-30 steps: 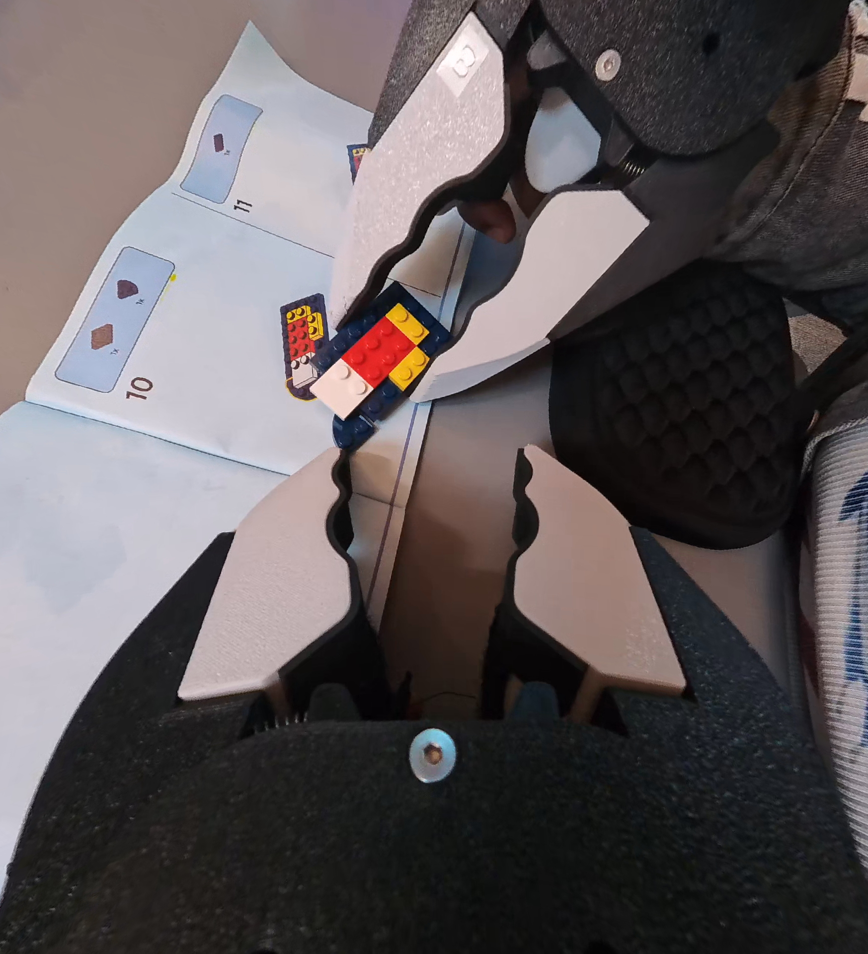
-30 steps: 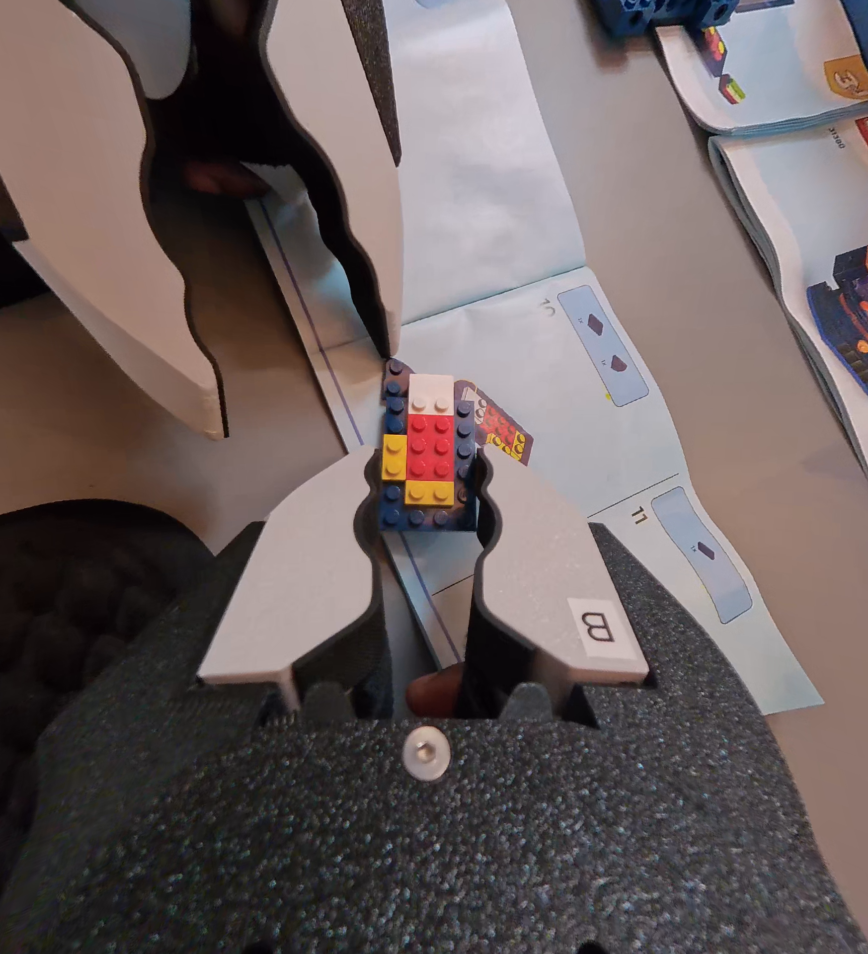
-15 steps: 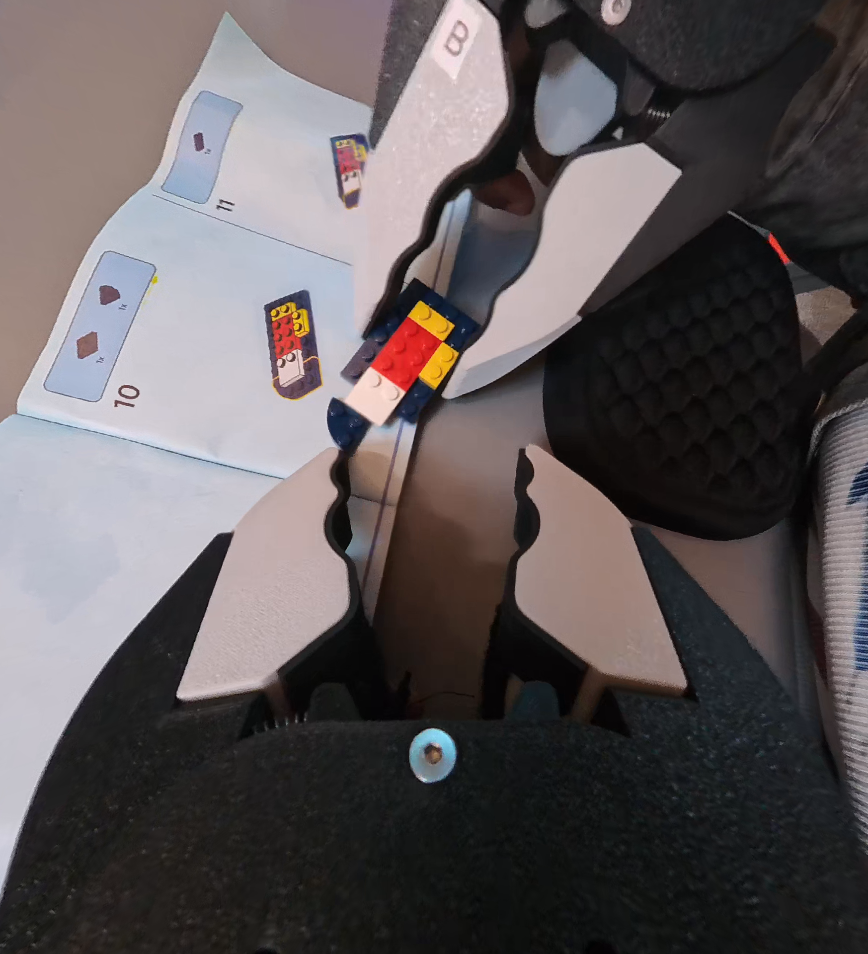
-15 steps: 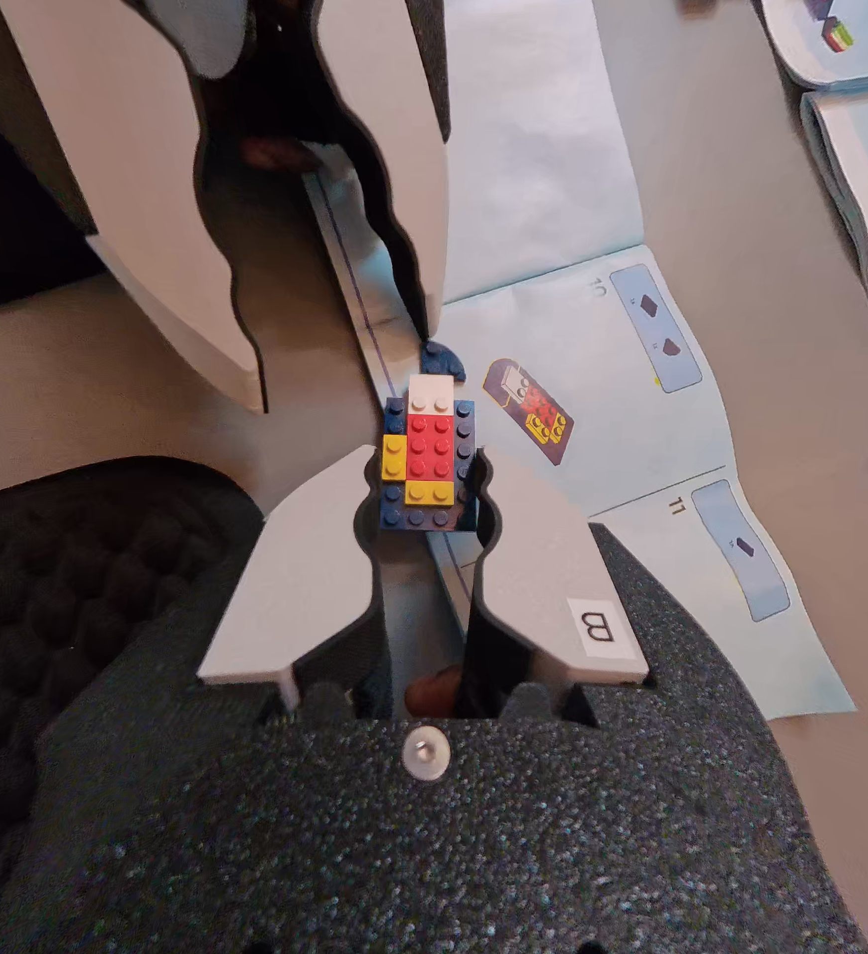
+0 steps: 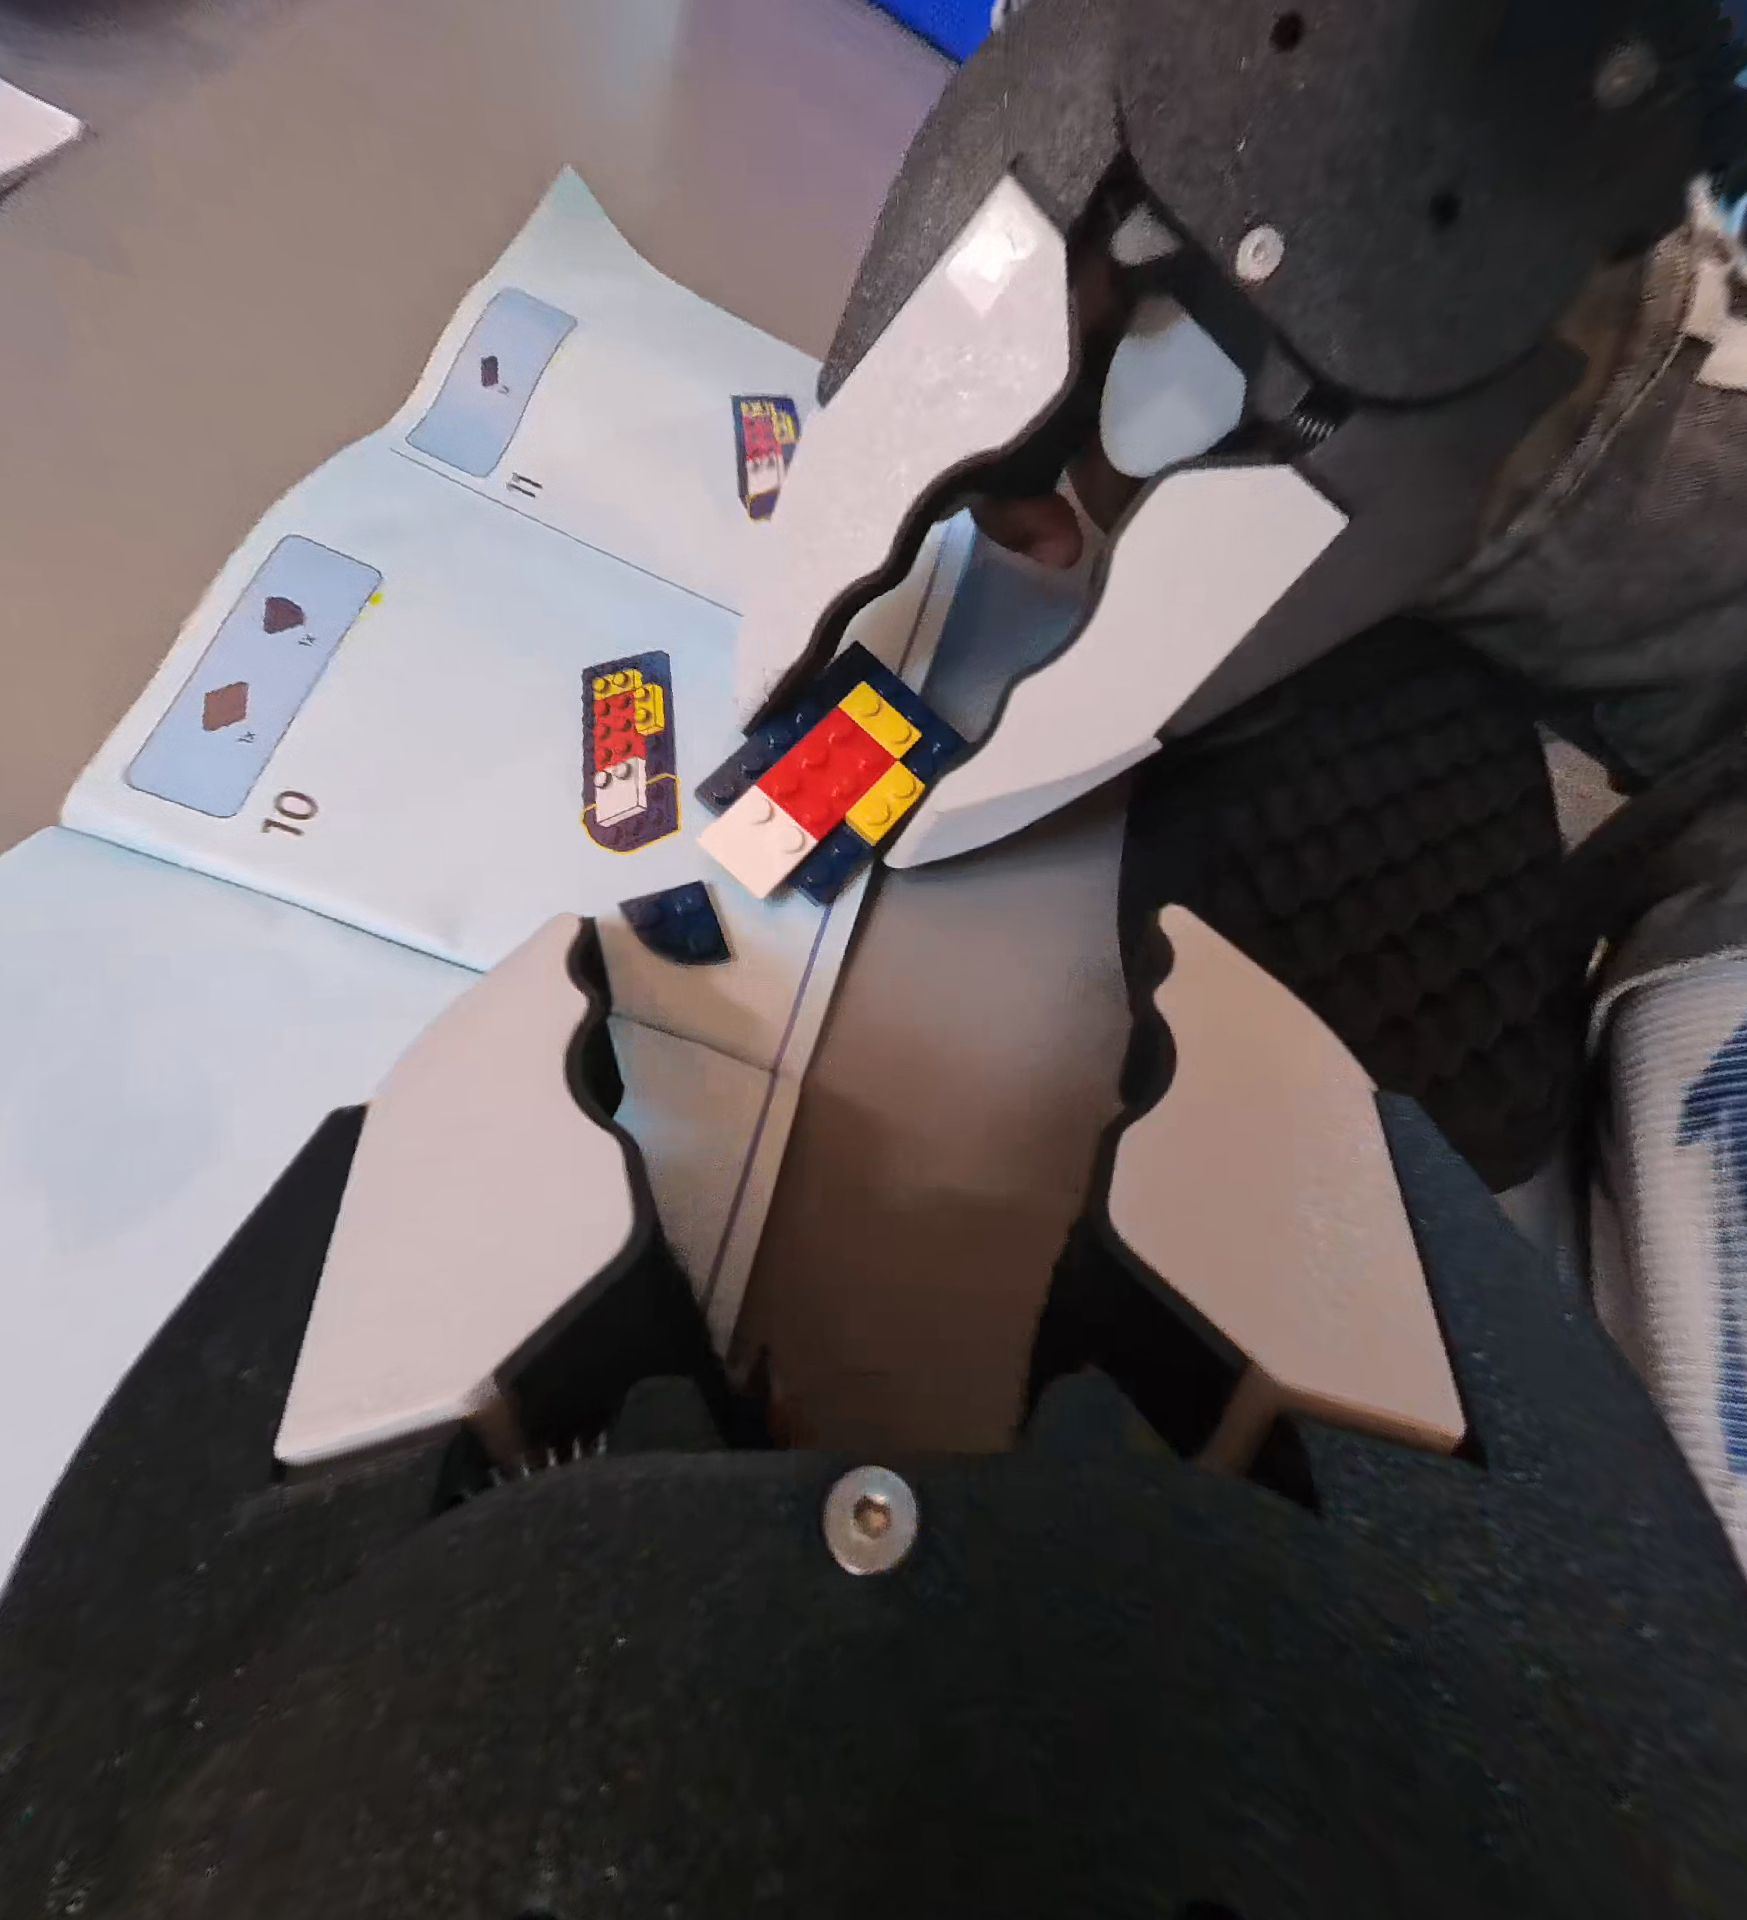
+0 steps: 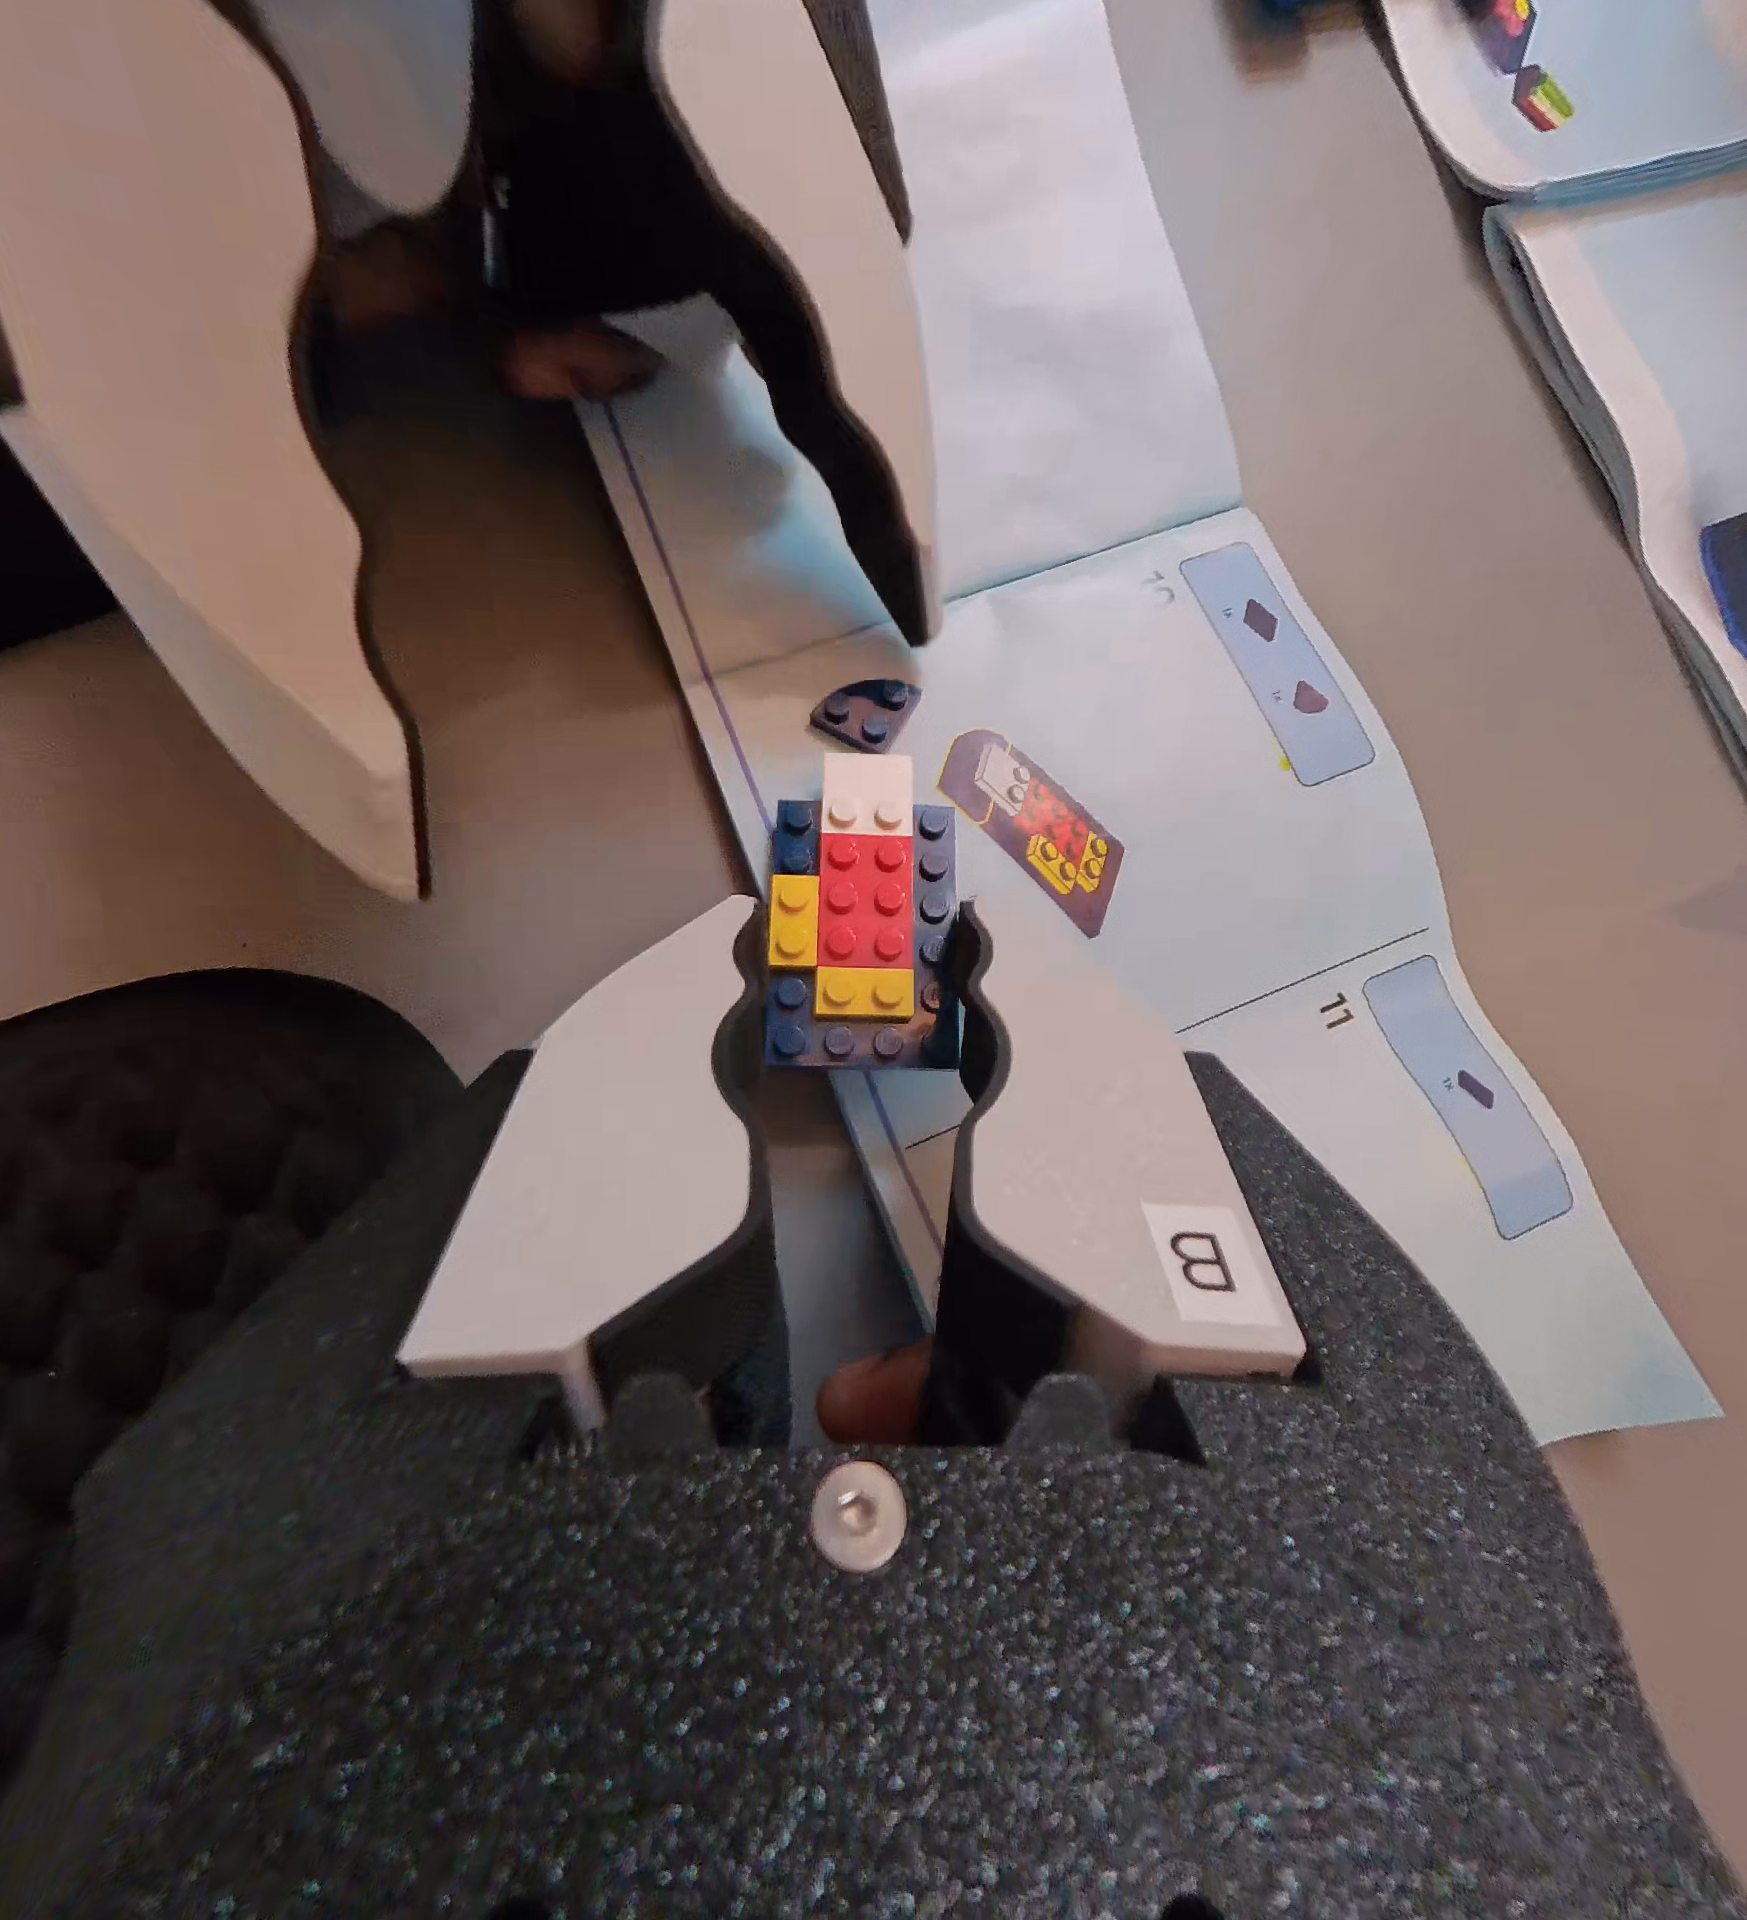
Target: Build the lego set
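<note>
Nearest in the left wrist view: left gripper (image 5: 864, 971), low over the tabletop (image 5: 225, 260), fingers spread wide and bare, aimed forward along the edge of the open instruction booklet (image 5: 495, 727). Left fingertip (image 5: 562, 940) just beside a small dark blue quarter-round plate (image 5: 677, 925), lying loose and flat on the booklet page, not touched, curved edge toward this gripper.

Just beyond: brick assembly (image 5: 833, 764), a dark blue base plate topped with red, yellow and white bricks, pinched at its far end by the right gripper (image 5: 869, 748), reaching in from the upper right, fingers angled down toward the page. Long axis running diagonally, white end toward the left gripper and near the loose plate, yellow end back between the gripping fingers.

Same grasp in the right wrist view: right gripper (image 6: 858, 987) with both pads pressed on the long sides of the brick assembly (image 6: 858, 914), studs up, long axis in line with the fingers, white end pointing away past the fingertips. Quarter-round plate (image 6: 867, 715) just ahead of that white end, apart from it. Left gripper (image 6: 661, 769) farther on, descending from the top, fingers wide apart.

Black knobbly cushion (image 5: 1368, 914) beside both grippers; further booklets (image 6: 1679, 312) at the far right.
</note>
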